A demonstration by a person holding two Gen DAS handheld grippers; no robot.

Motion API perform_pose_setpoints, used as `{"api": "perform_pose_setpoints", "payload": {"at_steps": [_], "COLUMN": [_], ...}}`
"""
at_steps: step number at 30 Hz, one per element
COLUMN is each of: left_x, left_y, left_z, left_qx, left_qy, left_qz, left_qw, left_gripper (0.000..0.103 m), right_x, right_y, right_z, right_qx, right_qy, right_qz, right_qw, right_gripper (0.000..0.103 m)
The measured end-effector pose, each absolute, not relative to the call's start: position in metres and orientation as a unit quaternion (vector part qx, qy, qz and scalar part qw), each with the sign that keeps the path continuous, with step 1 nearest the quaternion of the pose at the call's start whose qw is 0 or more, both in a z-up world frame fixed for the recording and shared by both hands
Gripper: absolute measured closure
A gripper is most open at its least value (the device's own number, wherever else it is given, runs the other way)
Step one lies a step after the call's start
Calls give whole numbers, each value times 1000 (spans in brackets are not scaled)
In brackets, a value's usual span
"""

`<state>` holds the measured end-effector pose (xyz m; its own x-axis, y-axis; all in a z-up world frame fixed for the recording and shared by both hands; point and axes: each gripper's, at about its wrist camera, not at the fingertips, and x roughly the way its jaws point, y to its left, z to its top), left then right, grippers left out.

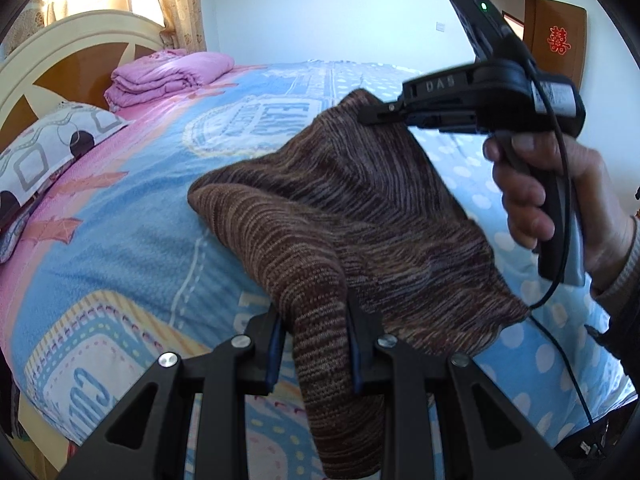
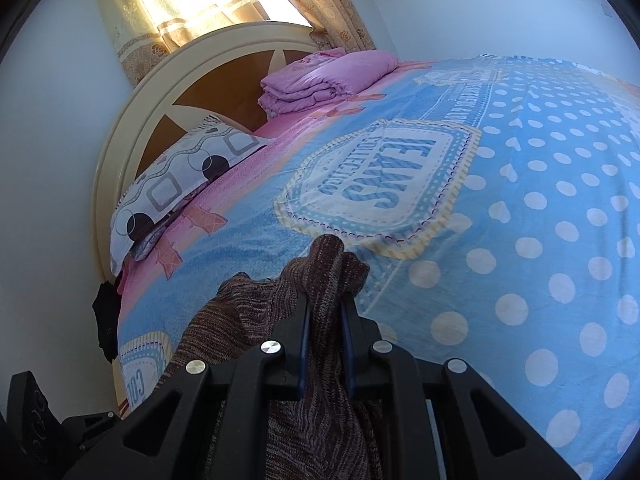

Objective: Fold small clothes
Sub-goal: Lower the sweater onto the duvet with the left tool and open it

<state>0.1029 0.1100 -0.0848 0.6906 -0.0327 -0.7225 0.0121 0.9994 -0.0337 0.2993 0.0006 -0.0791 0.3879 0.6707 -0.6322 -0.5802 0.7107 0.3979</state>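
A brown striped knit garment (image 1: 360, 216) hangs stretched above the bed between both grippers. My left gripper (image 1: 316, 320) is shut on its near edge, with cloth bunched between the blue pads. In the left wrist view the right gripper (image 1: 370, 114), held by a hand (image 1: 560, 200), pinches the garment's far upper corner. The right wrist view shows my right gripper (image 2: 325, 304) shut on a fold of the brown knit (image 2: 320, 280), which pokes out past the fingertips. The rest of the garment droops to the lower left there.
The bed (image 1: 120, 208) has a blue and pink blanket (image 2: 520, 200) with white dots. A folded pink quilt (image 2: 324, 76) and a patterned pillow (image 2: 184, 176) lie by the headboard (image 2: 140, 120). A brown door (image 1: 560, 40) stands at the far right. A cable (image 1: 568, 360) hangs from the right gripper.
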Motion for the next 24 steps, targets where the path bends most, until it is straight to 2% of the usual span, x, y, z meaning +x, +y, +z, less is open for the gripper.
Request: {"api": "perform_pose_setpoints", "payload": {"at_steps": [8, 15, 19, 20, 24], "left_x": [104, 105, 104, 104, 94], "left_y": [106, 108, 105, 103, 98], "left_z": [-103, -109, -107, -105, -87], "left_qx": [-5, -1, 9, 15, 23], "left_qy": [407, 408, 407, 408, 388], "left_qz": [0, 12, 15, 17, 22], "left_qw": [914, 913, 913, 913, 921], "left_gripper": [74, 62, 62, 60, 36], "right_x": [315, 326, 328, 328, 314], "right_y": [-4, -4, -6, -7, -22], "right_z": [-98, -122, -129, -129, -114], "right_qx": [52, 33, 30, 31, 30], "right_qy": [425, 449, 456, 456, 435], "right_qz": [342, 315, 311, 309, 297], "right_qw": [836, 835, 833, 834, 849], "right_gripper": [90, 90, 89, 89, 86]}}
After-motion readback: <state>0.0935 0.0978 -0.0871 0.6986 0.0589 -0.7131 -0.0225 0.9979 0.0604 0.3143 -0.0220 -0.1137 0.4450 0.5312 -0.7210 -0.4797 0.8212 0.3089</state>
